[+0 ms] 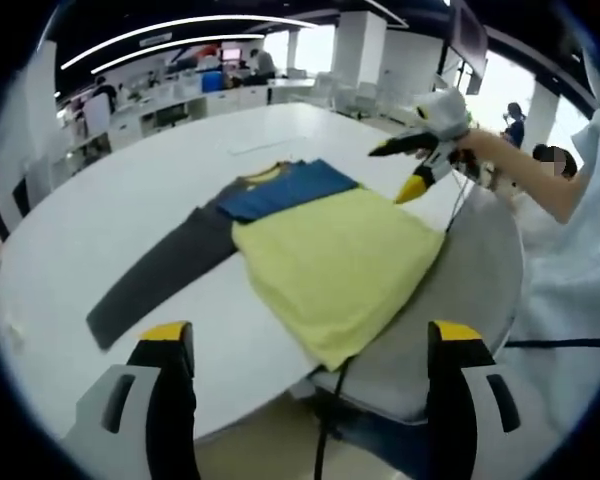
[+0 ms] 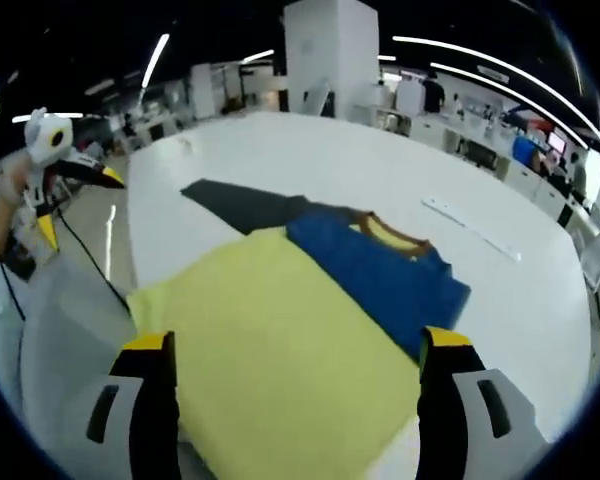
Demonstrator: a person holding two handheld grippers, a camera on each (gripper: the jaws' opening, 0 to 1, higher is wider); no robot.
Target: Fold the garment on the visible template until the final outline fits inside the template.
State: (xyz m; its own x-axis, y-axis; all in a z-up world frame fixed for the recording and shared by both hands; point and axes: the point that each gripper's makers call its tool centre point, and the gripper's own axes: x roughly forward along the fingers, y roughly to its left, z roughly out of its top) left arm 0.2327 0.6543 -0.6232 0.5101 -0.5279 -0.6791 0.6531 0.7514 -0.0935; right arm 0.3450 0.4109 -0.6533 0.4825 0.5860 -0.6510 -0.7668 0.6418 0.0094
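While both tools [image 1: 310, 345] [image 2: 295, 355] hover released, the garment [image 1: 320, 255] lies across the white table [image 1: 130, 200].

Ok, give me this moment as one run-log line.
shirt: partly folded, yellow body over table edge, grey sleeve out flat | left gripper: open, clear of cloth | right gripper: open above shirt, empty | template: cannot tell

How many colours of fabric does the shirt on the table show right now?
3. Yellow body nearest the table edge, blue chest panel beyond it, dark grey sleeve stretched out sideways. Other colours may be folded under.
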